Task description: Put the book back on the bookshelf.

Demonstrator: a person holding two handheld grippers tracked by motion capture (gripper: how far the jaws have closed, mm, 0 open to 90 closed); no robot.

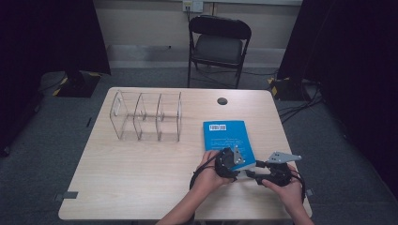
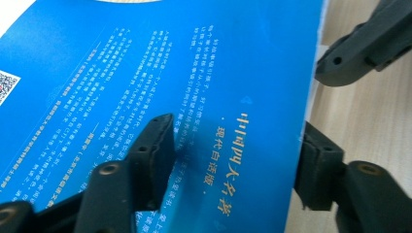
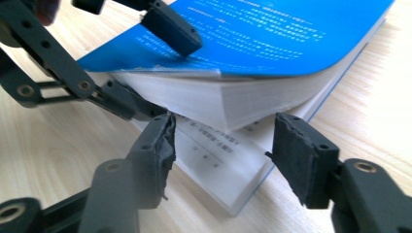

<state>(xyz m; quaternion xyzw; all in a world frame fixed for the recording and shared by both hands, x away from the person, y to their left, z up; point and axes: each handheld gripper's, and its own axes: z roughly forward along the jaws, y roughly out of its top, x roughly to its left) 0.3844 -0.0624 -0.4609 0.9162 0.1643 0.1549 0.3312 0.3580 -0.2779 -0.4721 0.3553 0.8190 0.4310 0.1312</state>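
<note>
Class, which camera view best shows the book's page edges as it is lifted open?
The right gripper view: the book shows its white page block raised above the lower pages. The left gripper view shows its blue cover; the high view shows it small and flat.

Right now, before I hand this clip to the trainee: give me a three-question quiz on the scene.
1. True or false: the blue paperback book lies fully closed on the light wooden table.
2. What stands left of the book? A: clear acrylic three-bay rack; B: metal bowl; C: cardboard box.
3. Which claw pinches the raised cover and pages?
Key: 1 false, its upper part is lifted; 2 A; 3 left claw.
</note>
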